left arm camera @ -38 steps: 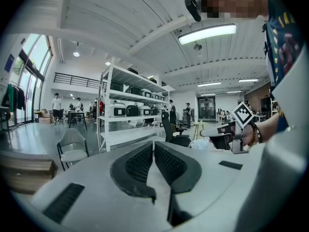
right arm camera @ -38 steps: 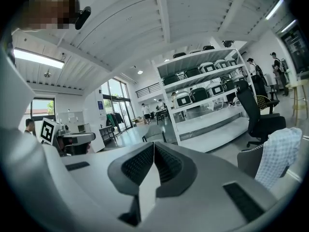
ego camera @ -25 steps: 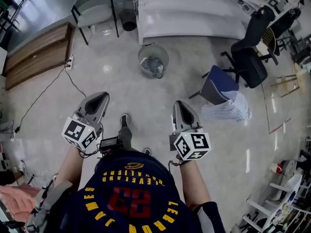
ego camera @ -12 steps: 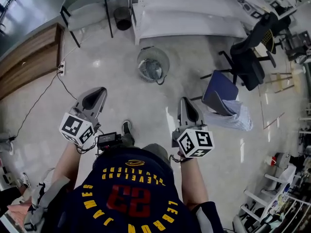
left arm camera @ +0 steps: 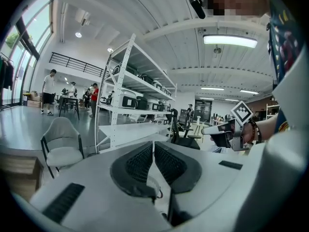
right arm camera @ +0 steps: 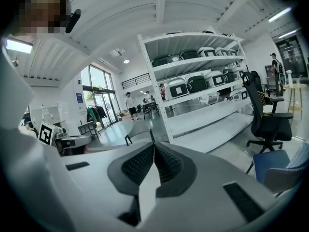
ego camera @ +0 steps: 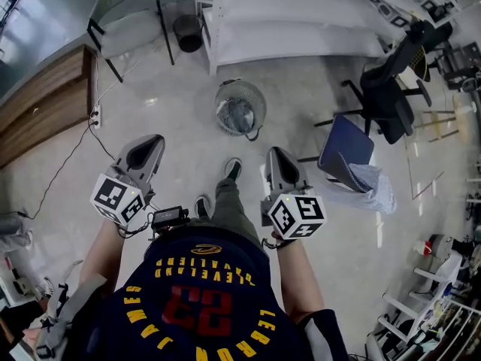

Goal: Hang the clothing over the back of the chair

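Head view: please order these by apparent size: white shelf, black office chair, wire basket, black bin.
1. white shelf
2. black office chair
3. wire basket
4. black bin, though it stands farther away.

Clothing touching blue chair, right of right tool.

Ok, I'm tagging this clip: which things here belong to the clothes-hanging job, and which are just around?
Job: blue chair, pale clothing lying on it, left gripper and right gripper, both shut and empty.
Just around: wire bin, grey chair, black office chair, white shelving, wooden bench.
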Demonstrator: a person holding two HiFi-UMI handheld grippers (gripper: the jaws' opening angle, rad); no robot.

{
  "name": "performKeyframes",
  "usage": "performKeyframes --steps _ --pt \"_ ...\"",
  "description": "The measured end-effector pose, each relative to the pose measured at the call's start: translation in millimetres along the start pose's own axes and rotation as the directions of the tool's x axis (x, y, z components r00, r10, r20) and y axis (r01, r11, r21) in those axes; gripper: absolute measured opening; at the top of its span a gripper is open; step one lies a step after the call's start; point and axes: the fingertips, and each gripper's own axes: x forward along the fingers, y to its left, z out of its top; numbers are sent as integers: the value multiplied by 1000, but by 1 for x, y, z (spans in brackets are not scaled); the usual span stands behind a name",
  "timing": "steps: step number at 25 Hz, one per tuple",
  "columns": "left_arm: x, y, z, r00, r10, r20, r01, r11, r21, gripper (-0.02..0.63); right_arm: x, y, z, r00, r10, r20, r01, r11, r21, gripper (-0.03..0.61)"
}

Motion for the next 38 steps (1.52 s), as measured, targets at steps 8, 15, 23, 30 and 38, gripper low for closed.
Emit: performKeyframes --steps 8,15,23,30,38 --pt "63 38 8 998 42 -47 -41 999 18 14 80 -40 0 996 71 -50 -68 996 58 9" --pt "138 66 9 992 72 -105 -68 997 39 14 154 -76 7 984 144 -109 -134 987 91 9" --pt "227 81 21 980 61 -192 -47 996 75 14 221 -151 6 977 139 -164 -110 979 173 11" --pt "280 112 15 965 79 -250 -58 994 89 14 263 -206 -3 956 172 -236 -122 970 211 11" --pt "307 158 -32 934 100 -344 -65 992 111 14 294 -240 -34 923 172 -344 -97 969 226 11"
